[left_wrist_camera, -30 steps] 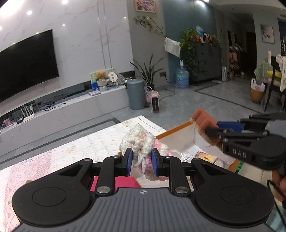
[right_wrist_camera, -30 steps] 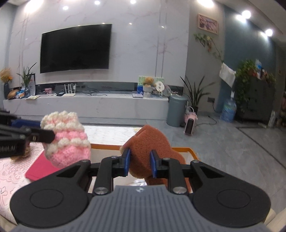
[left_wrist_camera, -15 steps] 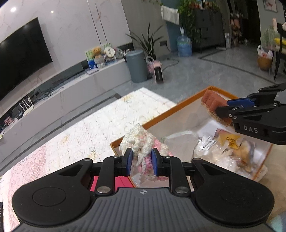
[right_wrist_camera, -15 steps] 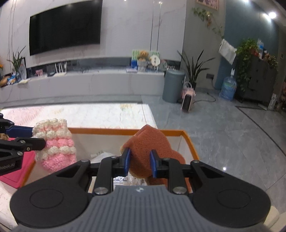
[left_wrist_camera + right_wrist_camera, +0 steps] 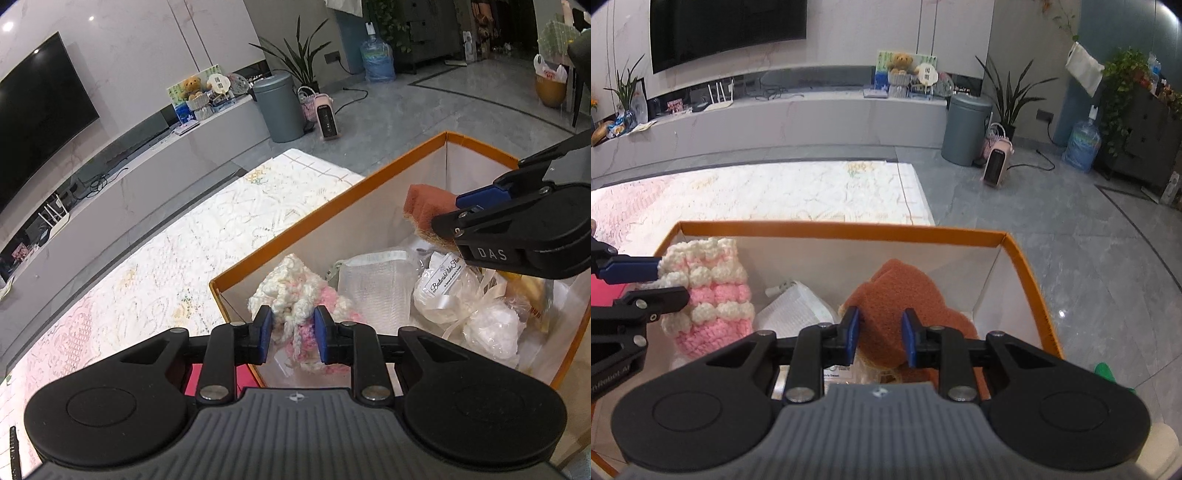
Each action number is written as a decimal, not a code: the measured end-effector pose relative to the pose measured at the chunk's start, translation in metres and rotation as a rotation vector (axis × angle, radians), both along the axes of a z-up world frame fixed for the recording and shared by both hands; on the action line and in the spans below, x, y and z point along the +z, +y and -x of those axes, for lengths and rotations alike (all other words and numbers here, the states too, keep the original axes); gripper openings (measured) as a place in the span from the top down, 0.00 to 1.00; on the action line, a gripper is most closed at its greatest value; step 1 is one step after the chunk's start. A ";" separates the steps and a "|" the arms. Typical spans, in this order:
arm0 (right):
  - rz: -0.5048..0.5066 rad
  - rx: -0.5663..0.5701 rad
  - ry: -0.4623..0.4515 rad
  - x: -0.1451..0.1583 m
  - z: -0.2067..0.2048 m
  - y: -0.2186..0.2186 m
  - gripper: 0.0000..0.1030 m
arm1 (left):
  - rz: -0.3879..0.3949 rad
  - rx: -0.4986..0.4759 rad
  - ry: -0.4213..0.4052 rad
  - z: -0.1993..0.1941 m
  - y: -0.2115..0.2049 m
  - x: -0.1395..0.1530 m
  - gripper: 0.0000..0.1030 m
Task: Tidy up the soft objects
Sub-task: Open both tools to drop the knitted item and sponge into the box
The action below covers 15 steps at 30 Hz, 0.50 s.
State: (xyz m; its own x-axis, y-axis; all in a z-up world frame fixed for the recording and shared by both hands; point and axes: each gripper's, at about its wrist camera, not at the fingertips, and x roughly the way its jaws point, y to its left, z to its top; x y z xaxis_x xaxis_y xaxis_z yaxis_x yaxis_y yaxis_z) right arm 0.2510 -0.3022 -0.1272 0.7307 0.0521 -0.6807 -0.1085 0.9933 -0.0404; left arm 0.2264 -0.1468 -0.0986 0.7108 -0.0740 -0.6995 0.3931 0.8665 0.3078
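Note:
My left gripper [image 5: 292, 334] is shut on a pink and white crocheted piece [image 5: 295, 291] and holds it inside the left end of the orange-rimmed box [image 5: 332, 201]. It also shows in the right wrist view [image 5: 709, 295], hanging from the left gripper [image 5: 661, 277]. My right gripper [image 5: 880, 338] is shut on a rust-brown fuzzy cloth [image 5: 905, 306] and holds it inside the box [image 5: 842, 229] near its right wall. The cloth also shows in the left wrist view [image 5: 424, 208], held by the right gripper [image 5: 461, 210].
The box holds a white mesh pouch [image 5: 373, 284], clear wrapped packets [image 5: 476, 306] and a labelled bag. It stands on a lace-covered table [image 5: 177, 254]. A pink flat item [image 5: 195, 376] lies under my left gripper. Beyond are a TV bench, a grey bin [image 5: 966, 127] and a heater.
Both grippers have gone down from above the box rim into the box, each still holding its item. The views have tilted downwards, so the box contents show.

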 end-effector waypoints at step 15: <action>-0.002 -0.054 -0.001 0.009 0.003 -0.001 0.50 | 0.010 -0.014 -0.050 0.012 0.002 0.016 0.57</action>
State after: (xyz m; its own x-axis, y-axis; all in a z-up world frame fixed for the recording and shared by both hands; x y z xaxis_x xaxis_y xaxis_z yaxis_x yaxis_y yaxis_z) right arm 0.2477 -0.3032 -0.1186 0.7334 0.0140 -0.6797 -0.0551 0.9977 -0.0389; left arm 0.2143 -0.1447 -0.0822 0.7435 -0.0906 -0.6625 0.3894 0.8641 0.3190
